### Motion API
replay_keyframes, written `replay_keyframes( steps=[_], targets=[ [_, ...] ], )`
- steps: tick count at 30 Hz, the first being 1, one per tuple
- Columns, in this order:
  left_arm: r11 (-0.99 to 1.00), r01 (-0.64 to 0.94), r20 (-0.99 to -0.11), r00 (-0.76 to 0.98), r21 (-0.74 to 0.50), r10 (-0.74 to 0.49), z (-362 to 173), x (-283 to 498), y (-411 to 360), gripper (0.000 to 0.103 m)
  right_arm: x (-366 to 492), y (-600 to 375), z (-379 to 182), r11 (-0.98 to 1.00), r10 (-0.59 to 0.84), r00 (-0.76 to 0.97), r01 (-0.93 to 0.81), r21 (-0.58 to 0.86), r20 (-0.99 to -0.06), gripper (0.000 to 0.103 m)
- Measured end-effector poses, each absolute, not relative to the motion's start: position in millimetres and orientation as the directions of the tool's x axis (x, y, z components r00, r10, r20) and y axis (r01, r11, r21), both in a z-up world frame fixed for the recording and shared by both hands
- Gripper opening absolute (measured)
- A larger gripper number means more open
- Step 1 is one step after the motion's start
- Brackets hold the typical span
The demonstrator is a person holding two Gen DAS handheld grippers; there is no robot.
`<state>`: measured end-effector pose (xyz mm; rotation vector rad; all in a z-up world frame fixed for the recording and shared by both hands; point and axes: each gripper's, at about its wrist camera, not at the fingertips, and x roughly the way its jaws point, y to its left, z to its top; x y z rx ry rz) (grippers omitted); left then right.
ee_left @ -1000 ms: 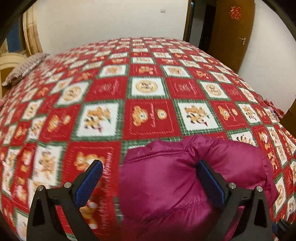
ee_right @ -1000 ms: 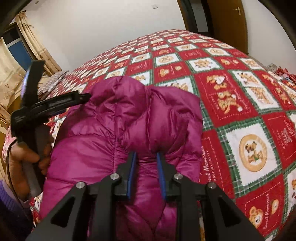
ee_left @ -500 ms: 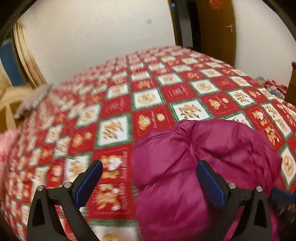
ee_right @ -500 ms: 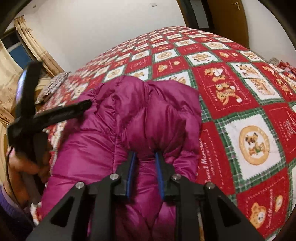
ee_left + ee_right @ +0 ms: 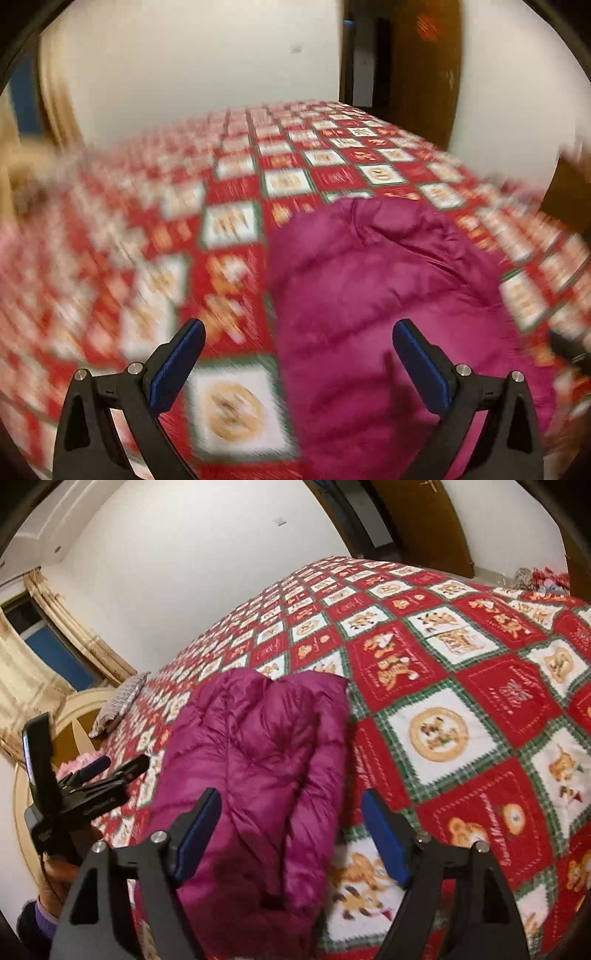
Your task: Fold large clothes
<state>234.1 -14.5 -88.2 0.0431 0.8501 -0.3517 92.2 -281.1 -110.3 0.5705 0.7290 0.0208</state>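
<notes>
At the bottom of the right wrist view the right gripper (image 5: 290, 834) has just been opening; its blue pads now stand wide apart and released, with the magenta puffer jacket (image 5: 266, 760) lying below and between them, untouched by either pad. The jacket is bundled on the red-and-white checked bedspread (image 5: 461, 686), running from the lower middle of the frame up toward its centre. At lower left a hand grips the left gripper (image 5: 118, 770), beside the jacket's left edge. In the blurred left wrist view the left gripper (image 5: 297, 349) also gapes, clasping nothing, the jacket (image 5: 369, 288) under its right finger. Farther off: a striped pillow (image 5: 118, 703), curtains (image 5: 44, 657), a wooden door (image 5: 436, 513).
</notes>
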Motion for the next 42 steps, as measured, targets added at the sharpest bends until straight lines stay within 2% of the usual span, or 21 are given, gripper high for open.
replay_keyframes(
  steps=[3, 6, 9, 11, 18, 26, 31, 36, 42],
  targets=[
    [0.928, 0.219, -0.742, 0.557, -0.302, -0.373, -107, 237, 21, 0.102, 89, -288, -113, 0.86, 0.192, 0.751, 0.181, 0.477, -0.631, 0.088],
    [0.892, 0.17, -0.737, 0.509, -0.42, -0.444, -121, 244, 31, 0.102, 96, -294, -115, 0.847, 0.209, 0.75, 0.182, 0.5, -0.628, 0.088],
    [0.866, 0.178, -0.722, 0.488, -0.468, -0.49, -130, 251, 25, 0.102, 106, -294, -112, 0.841, 0.225, 0.759, 0.166, 0.515, -0.612, 0.09],
    [0.85, 0.175, -0.722, 0.46, -0.498, -0.517, -139, 259, 20, 0.102, 118, -292, -113, 0.853, 0.235, 0.754, 0.142, 0.502, -0.613, 0.097],
    [0.745, 0.187, -0.652, 0.382, -0.64, -0.655, -159, 273, 15, 0.102, 154, -284, -134, 0.867, 0.3, 0.696, 0.086, 0.491, -0.652, 0.097],
    [0.717, 0.279, -0.627, 0.351, -0.638, -0.695, -159, 276, 11, 0.102, 177, -282, -160, 0.807, 0.428, 0.672, 0.017, 0.59, -0.605, 0.097],
    [0.696, 0.348, -0.611, 0.332, -0.628, -0.718, -161, 278, 14, 0.102, 183, -259, -157, 0.851, 0.414, 0.646, -0.023, 0.525, -0.642, 0.097],
    [0.683, 0.429, -0.599, 0.334, -0.59, -0.728, -161, 261, 21, 0.102, 176, -243, -156, 0.853, 0.454, 0.609, -0.086, 0.515, -0.65, 0.083],
    [0.712, 0.421, -0.627, 0.344, -0.562, -0.699, -163, 265, 18, 0.101, 179, -235, -158, 0.87, 0.409, 0.627, -0.048, 0.491, -0.663, 0.083]
  ],
)
